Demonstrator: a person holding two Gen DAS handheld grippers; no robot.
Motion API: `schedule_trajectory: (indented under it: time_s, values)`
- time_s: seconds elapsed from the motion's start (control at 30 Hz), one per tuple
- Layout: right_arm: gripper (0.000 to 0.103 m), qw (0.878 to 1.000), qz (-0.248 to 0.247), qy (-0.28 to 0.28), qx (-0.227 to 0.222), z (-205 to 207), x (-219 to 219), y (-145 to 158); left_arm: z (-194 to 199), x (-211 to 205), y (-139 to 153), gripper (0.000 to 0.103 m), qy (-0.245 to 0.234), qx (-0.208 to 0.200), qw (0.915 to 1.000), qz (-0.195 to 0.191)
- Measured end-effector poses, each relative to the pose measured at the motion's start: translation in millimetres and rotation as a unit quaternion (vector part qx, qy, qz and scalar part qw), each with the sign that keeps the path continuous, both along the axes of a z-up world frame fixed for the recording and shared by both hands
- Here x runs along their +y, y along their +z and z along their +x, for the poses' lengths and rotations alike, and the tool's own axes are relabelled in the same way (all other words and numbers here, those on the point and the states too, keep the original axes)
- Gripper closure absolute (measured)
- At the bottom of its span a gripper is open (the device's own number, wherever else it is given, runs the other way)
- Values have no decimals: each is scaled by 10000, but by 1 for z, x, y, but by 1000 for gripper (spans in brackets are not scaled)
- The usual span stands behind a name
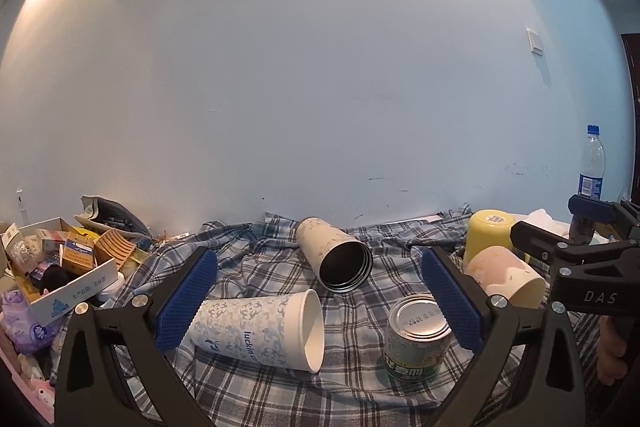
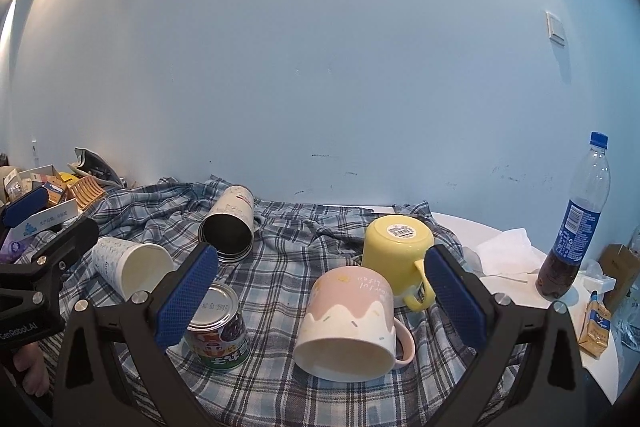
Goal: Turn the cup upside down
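Observation:
A pink and white mug [image 2: 352, 323] lies on its side on the plaid cloth, mouth toward me, between my open right gripper's [image 2: 320, 287] fingers; it also shows in the left wrist view [image 1: 506, 277]. A yellow mug [image 2: 398, 247] stands upside down behind it. A white and blue paper cup [image 1: 260, 331] lies on its side between my open left gripper's [image 1: 320, 291] fingers, mouth to the right; it shows in the right wrist view too [image 2: 128, 265]. A steel tumbler [image 1: 334, 253] lies on its side further back.
A tin can [image 1: 418, 335] stands upright by the left gripper's right finger. A cardboard box of clutter [image 1: 60, 267] sits at far left. A cola bottle [image 2: 576, 223], tissue and small cartons stand on the white table [image 2: 600, 371] at right. A wall rises behind.

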State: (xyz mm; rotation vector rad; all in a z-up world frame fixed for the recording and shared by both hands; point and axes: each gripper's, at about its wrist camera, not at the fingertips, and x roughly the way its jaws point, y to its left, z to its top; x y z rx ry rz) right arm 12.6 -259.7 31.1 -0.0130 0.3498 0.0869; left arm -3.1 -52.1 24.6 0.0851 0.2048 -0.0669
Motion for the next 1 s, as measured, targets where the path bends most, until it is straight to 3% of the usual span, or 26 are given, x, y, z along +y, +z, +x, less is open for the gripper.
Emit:
schedule_trajectory:
  time_s: [0.13,0.27,0.4,1.0]
  values:
    - [0,10000,-9,-35,10,0,0,-1,-3,-4,1,0,-19,-79,9999,103]
    - [0,10000,0,-34,30,1,0,-1,3,1,-1,0,-125,187,9997,-112]
    - [0,10000,-28,-75,7,0,1,-1,8,9,-2,0,64,256,9993,-248]
    - [0,10000,-63,-74,-19,-1,1,-1,4,1,-3,0,-43,223,9997,-109]
